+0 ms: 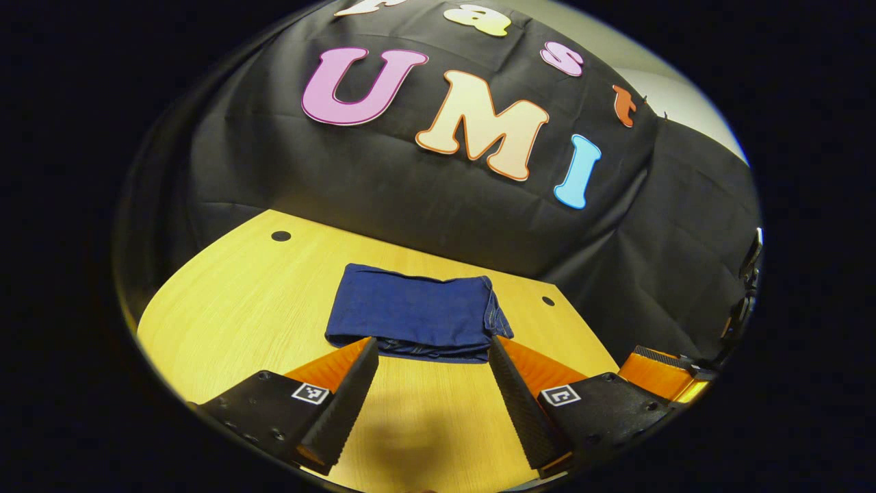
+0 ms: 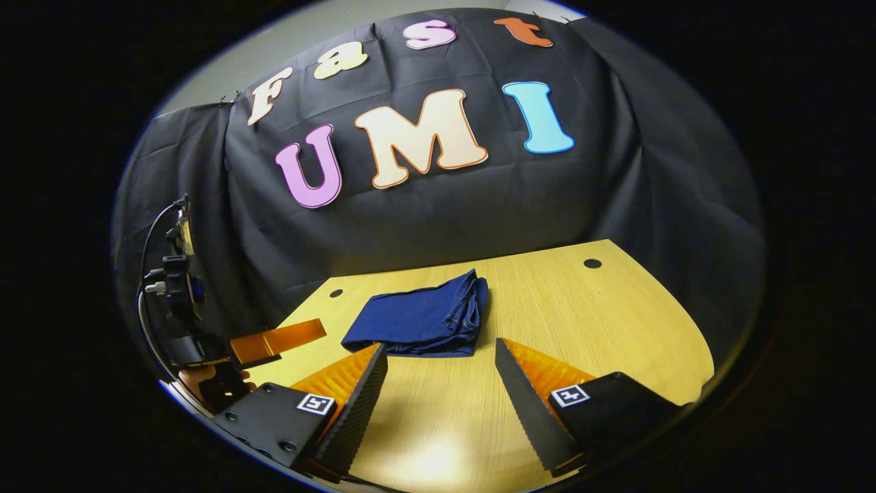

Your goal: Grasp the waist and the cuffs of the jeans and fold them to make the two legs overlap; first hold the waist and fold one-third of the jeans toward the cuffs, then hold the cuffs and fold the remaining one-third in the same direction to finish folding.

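Folded dark-blue denim jeans (image 1: 417, 313) lie on the light wooden surface (image 1: 260, 308), at 12 o'clock from both wide-spread, empty tongs, left (image 1: 433, 346) and right (image 2: 441, 350).

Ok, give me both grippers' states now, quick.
Left gripper: open, holding nothing, short of the folded jeans.
Right gripper: open, holding nothing, also clear of the jeans.
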Motion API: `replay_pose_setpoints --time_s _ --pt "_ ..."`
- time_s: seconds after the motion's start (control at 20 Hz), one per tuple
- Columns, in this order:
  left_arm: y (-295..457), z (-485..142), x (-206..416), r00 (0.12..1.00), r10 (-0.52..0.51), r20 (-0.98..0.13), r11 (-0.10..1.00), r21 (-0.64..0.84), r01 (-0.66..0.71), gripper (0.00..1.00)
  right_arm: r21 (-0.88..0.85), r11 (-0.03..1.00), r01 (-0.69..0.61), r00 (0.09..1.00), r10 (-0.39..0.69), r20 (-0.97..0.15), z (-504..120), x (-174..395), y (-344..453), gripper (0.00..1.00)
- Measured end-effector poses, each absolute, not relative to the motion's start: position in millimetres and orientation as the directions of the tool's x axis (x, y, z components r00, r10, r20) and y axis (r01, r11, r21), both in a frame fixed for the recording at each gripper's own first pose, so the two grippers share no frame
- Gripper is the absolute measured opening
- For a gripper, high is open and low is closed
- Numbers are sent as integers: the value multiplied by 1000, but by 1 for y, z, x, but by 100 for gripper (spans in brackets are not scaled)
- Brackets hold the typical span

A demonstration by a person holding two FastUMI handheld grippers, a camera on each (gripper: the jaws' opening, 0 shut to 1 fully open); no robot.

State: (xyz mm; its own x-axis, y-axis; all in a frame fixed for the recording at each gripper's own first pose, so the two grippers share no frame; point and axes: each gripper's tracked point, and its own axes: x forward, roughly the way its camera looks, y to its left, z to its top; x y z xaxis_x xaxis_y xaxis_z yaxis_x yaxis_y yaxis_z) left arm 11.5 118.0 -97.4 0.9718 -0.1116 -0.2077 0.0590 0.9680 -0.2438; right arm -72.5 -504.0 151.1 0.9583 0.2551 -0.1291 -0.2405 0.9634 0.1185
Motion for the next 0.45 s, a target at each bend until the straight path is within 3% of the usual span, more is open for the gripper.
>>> replay_pose_setpoints --time_s 0.45 --pt "130 -110 19 959 -138 -248 971 -226 81 96 137 972 -189 970 207 -128 150 -63 -503 99"
